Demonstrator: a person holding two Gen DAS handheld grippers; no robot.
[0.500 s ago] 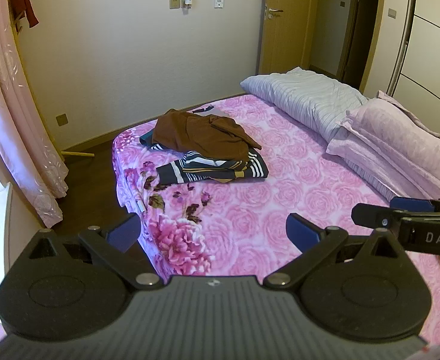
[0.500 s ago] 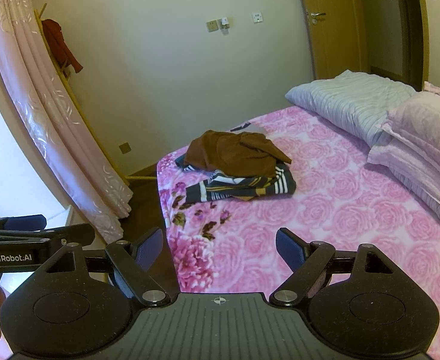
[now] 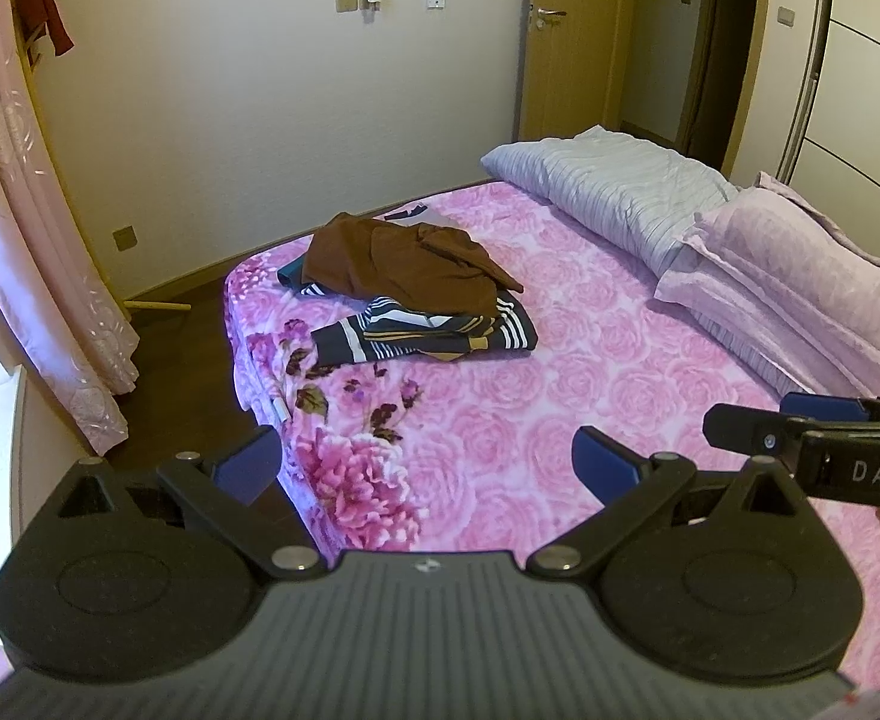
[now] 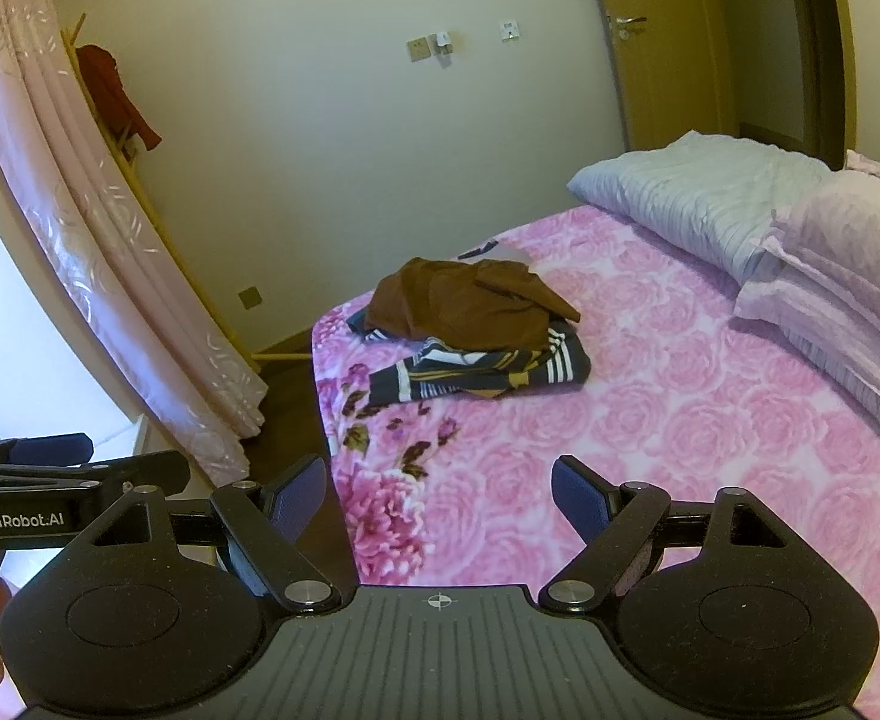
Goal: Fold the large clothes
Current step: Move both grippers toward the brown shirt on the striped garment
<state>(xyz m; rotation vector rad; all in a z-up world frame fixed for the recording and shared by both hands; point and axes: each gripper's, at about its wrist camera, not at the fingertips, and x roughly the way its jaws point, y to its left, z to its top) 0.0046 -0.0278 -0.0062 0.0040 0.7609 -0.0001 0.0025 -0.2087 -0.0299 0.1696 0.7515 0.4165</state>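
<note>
We hold the left gripper point(image 3: 428, 462) and the right gripper point(image 4: 440, 495) side by side over the near edge of the bed point(image 3: 560, 420), both tilted down with jaws spread wide and nothing between them. The brown garment point(image 3: 404, 261) lies crumpled on a striped folded cloth point(image 3: 428, 330) well ahead of both grippers, so we should probably reach forward together, pinch the brown cloth at two separate edges and lift it clear before spreading it flat. Readable writing: "DAS" and "GenRobot.AI" on the gripper bodies.
</note>
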